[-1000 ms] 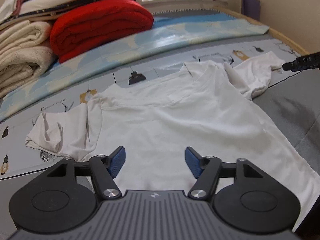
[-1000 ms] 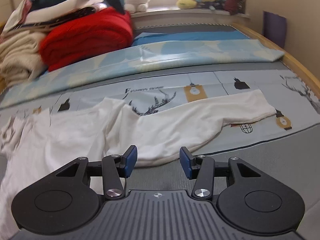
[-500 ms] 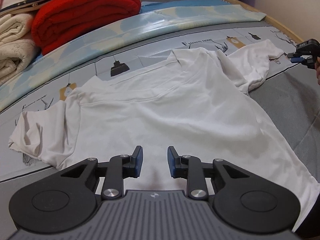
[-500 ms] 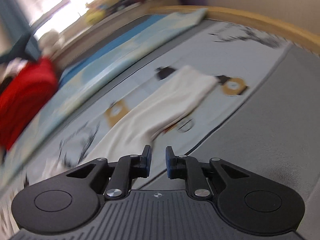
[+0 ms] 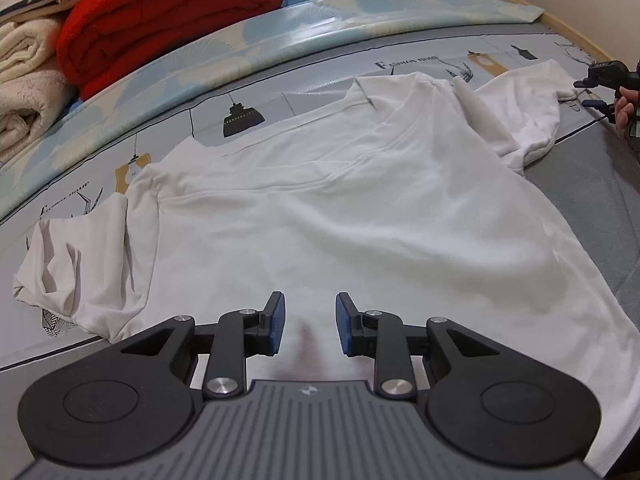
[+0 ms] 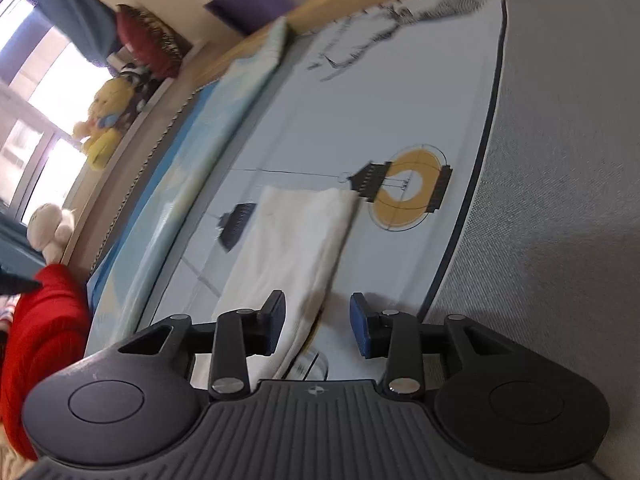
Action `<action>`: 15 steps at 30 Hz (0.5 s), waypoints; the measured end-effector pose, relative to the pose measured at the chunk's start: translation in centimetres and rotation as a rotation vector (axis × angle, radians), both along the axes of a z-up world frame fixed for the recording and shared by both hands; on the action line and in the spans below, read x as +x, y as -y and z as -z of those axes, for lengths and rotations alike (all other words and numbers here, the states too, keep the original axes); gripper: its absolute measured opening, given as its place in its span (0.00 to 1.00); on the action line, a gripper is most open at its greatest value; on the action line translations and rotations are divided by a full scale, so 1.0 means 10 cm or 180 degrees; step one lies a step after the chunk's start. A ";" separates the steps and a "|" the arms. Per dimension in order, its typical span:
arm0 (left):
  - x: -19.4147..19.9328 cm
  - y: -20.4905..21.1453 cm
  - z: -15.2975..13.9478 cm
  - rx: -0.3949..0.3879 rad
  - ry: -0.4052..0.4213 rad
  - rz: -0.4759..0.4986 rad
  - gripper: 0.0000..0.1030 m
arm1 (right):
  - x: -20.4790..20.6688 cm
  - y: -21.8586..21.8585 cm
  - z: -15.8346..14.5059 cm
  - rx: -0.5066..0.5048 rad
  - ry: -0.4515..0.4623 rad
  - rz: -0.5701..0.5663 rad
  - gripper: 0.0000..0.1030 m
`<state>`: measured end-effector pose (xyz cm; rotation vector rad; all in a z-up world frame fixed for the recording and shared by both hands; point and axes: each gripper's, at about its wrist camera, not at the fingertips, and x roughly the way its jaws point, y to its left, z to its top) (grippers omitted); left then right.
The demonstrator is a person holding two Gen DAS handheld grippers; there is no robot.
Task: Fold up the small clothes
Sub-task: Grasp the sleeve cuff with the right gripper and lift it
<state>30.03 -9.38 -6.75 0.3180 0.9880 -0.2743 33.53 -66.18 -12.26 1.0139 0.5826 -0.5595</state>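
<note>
A white T-shirt [image 5: 340, 208] lies spread on the bed, collar away from me, with a crumpled sleeve [image 5: 72, 264] at the left. My left gripper [image 5: 310, 316] hovers low over the shirt's lower body, its jaws narrowly open with nothing between them. The shirt's other sleeve [image 6: 296, 232] stretches out flat on the printed sheet. My right gripper [image 6: 318, 320], rolled on its side, is at that sleeve's edge. Its jaws are opening, the cloth edge lies below the gap, and the pads do not press on it. The right gripper [image 5: 584, 93] also shows at the sleeve end in the left wrist view.
A red blanket [image 5: 160, 20] and cream blankets [image 5: 24, 80] are piled at the bed's far left. The wooden bed rail [image 5: 580, 28] curves round the far right. Plush toys [image 6: 104, 120] sit on the windowsill. Grey sheet [image 5: 592, 200] lies right of the shirt.
My left gripper came lower and closer to the shirt, and its jaws narrowed. My right gripper rolled sideways and swept down to the sleeve end; its jaws narrowed, then widened.
</note>
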 end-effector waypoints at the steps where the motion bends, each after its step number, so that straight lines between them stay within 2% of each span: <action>1: 0.01 0.01 0.00 0.0003 -0.0002 -0.0006 0.30 | 0.03 0.01 0.03 -0.0018 0.0037 -0.0012 0.36; 4: 0.06 0.01 0.01 0.0008 -0.0001 -0.0025 0.30 | 0.16 0.05 0.05 -0.0088 0.0078 -0.0052 0.36; 5: 0.07 0.01 0.01 0.0007 0.0002 -0.0030 0.30 | 0.19 0.06 0.06 -0.0094 0.0094 -0.0062 0.32; 6: 0.08 0.02 0.00 0.0007 0.0006 -0.0032 0.30 | 0.24 0.06 0.07 -0.0106 0.0110 -0.0078 0.15; 7: 0.08 0.02 -0.01 0.0007 0.0014 -0.0032 0.30 | 0.26 0.07 0.08 -0.0113 0.0107 -0.0104 0.06; 11: 0.07 0.05 -0.07 -0.0015 0.0067 0.0032 0.30 | 0.29 0.06 0.06 -0.0353 0.0059 -0.0084 0.05; 15: 0.06 0.02 -0.12 -0.0031 0.0112 0.0044 0.30 | 0.02 0.23 -0.11 -0.0570 0.0026 0.0518 0.05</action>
